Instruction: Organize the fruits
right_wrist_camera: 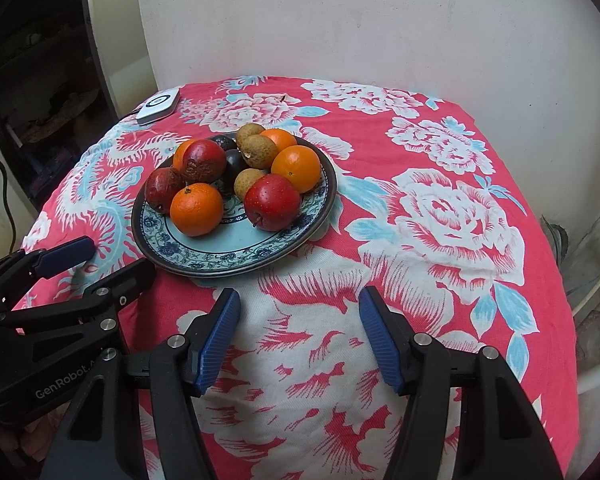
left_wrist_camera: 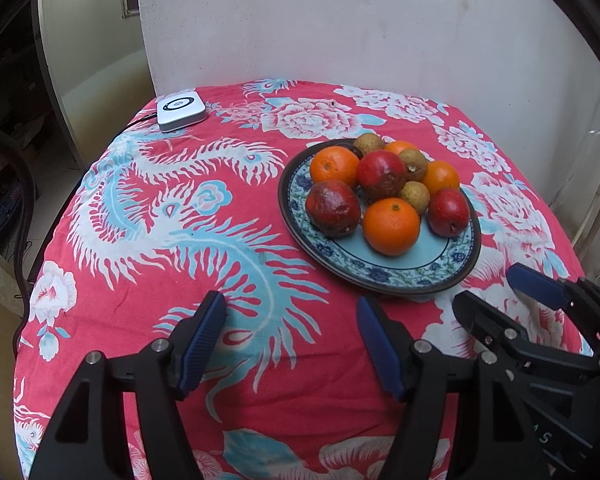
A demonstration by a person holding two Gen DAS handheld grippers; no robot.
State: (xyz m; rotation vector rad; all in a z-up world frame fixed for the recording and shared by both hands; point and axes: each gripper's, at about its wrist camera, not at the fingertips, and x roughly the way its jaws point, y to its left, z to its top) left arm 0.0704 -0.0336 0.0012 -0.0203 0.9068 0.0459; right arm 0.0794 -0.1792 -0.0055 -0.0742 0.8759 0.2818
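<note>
The plate (left_wrist_camera: 380, 276) of fruit sits on the floral tablecloth (left_wrist_camera: 148, 208), right of centre in the left wrist view and left of centre in the right wrist view; so it lies ahead of both tools and between their lines of aim. From the left gripper (left_wrist_camera: 292, 344) it is up and to the right in the frame; from the right gripper (right_wrist_camera: 296, 340) it is up and to the left; neither looks clearly nearer, though the plate's near rim comes just above the right gripper's left finger in its own view.

The fruits are heaped touching one another: four oranges, the nearest orange (left_wrist_camera: 391, 226) at the front of the pile; three red fruits, one red fruit (left_wrist_camera: 449, 212) at the right edge in the left view; small brown round fruits (left_wrist_camera: 415, 197) wedged among them; a dark fruit (right_wrist_camera: 234, 162) shows only in the right view, half buried. All are roundish, so no long axis governs the approach; what matters, I judge, is that the front orange and the front red fruit are the freest to reach.

Both grippers hover over bare cloth with fingers apart, about half spread, pads touching nothing and holding nothing; a white box (left_wrist_camera: 182, 109) lies at the far left corner, well apart from the plate.
</note>
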